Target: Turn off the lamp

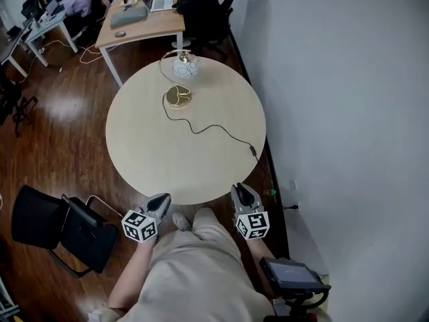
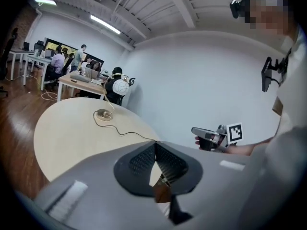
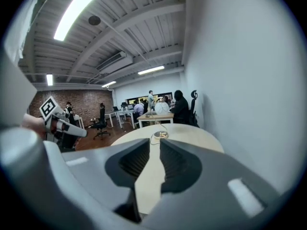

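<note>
Floorboards (image 1: pixel 60 113) of dark wood fill the left, and a black chair (image 1: pixel 47 223) stands near, just left of the person. Next comes the left gripper (image 1: pixel 163 198), held at the near edge of the round pale table (image 1: pixel 147 159). Its own view shows the jaws pressed together at the tips with nothing between them.

The lamp (image 1: pixel 179 79) stands at the far side of the table, well apart from both grippers. It has a round gold base (image 1: pixel 178 98), a thin gold hoop (image 1: pixel 161 69) rising from it, and a white patterned globe shade (image 1: pixel 186 68) hanging in the hoop close to the far rim. Whether the globe glows cannot be told. A black cord (image 1: pixel 209 129) snakes from the base toward the near right, reaching a small dark inline piece (image 1: pixel 254 151) close to the table's right edge.

The right gripper (image 1: pixel 239 190) is held at the near edge too, right of the left one. Its jaws are spread, with only bare tabletop showing in the gap and the lamp far beyond. A plain white wall (image 1: pixel 348 113) closes the right side.
</note>
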Tool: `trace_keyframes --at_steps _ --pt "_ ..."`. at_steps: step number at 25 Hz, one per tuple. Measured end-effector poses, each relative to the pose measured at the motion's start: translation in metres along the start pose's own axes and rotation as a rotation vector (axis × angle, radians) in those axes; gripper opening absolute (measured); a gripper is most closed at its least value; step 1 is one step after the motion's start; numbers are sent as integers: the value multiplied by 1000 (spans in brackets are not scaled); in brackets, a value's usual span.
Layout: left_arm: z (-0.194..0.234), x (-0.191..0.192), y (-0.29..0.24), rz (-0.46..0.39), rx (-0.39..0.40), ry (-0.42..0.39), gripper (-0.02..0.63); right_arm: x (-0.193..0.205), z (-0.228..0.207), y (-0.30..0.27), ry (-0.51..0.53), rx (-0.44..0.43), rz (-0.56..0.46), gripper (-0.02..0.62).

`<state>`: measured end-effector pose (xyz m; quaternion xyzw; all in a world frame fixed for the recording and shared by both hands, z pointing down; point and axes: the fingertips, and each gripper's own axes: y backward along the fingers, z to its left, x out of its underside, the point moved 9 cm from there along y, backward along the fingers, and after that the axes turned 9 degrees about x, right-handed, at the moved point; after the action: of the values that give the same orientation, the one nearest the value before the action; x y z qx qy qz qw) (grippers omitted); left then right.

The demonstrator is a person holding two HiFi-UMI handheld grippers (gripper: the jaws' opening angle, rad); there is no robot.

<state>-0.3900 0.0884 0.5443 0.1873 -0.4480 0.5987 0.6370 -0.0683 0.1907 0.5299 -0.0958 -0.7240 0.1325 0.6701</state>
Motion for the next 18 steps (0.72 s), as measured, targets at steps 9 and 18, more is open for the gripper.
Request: trace_keyframes --at_steps 9,18 --pt "-44 -15 -44 -6 48 -60 0 -42 2 29 167 -71 -125 68" --pt "-96 -4 -86 90 9 -119 0 -33 -40 61 162 -89 -107 64"
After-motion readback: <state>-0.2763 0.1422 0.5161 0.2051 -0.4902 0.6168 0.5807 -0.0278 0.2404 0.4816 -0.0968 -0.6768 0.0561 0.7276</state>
